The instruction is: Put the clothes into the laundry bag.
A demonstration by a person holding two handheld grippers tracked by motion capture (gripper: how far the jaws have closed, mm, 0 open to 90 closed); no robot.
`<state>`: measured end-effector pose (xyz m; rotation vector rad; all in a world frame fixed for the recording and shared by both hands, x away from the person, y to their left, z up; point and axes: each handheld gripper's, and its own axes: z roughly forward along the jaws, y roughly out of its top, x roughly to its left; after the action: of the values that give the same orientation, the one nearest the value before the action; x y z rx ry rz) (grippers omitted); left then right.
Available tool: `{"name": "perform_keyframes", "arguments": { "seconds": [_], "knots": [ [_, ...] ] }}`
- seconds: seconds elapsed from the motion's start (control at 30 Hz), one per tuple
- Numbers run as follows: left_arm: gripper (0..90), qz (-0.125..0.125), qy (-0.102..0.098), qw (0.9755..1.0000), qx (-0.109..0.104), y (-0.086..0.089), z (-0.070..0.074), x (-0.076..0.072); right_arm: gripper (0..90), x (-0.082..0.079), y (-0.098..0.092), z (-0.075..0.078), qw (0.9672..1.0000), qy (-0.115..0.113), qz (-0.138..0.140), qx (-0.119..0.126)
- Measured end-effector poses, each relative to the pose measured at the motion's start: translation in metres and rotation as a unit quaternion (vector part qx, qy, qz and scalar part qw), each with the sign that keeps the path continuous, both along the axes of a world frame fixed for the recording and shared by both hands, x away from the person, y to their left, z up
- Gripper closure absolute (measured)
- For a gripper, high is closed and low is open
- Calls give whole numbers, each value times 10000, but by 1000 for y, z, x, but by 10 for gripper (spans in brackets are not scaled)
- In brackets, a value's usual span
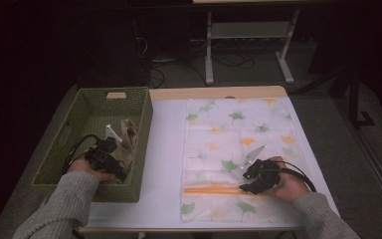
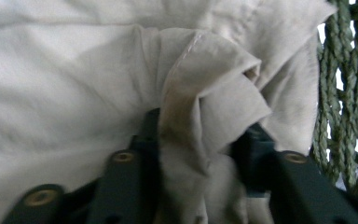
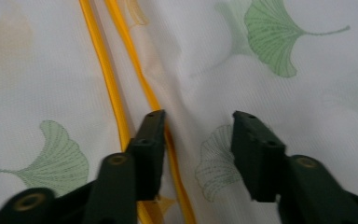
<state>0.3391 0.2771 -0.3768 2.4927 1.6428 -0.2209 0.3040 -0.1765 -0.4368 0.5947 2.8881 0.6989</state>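
Note:
A beige cloth (image 1: 129, 134) lies crumpled in a green woven basket (image 1: 94, 102) at the table's left. My left gripper (image 1: 121, 174) reaches down into that basket. In the left gripper view its jaws (image 2: 200, 135) hold a raised fold of the beige cloth (image 2: 205, 93) pinched between them, with the basket wall (image 2: 349, 93) at the right. A white cloth printed with green and orange leaves (image 1: 238, 129) is spread flat on the right. My right gripper (image 1: 248, 183) rests low over its near part, jaws (image 3: 198, 121) apart on the leaf cloth (image 3: 284, 46), beside an orange stripe (image 3: 102, 60).
The basket stands on a white table top (image 1: 166, 149) whose bare strip runs between basket and leaf cloth. The orange stripe (image 1: 209, 189) crosses the cloth near the front edge. Beyond the table, a desk frame (image 1: 209, 50) and cables stand on a dark floor.

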Motion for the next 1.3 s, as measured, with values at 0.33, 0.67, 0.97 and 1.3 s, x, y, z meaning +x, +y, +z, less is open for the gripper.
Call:
{"name": "perform_keyframes", "arguments": {
  "seconds": [0.33,0.67,0.97,1.3],
  "knots": [
    [790,111,-336,9981,-510,17,7,-8,867,7,2,3,9998,201,0,26],
    [795,587,-726,9822,-1630,54,26,-23,867,9,-3,26,9991,211,-2,357],
    [798,808,-991,9636,-2347,77,39,-35,865,13,-7,37,9984,230,-52,514],
    [799,929,-1198,9468,-2837,93,48,-44,867,19,-10,46,9974,294,-120,652]
  ]
}}
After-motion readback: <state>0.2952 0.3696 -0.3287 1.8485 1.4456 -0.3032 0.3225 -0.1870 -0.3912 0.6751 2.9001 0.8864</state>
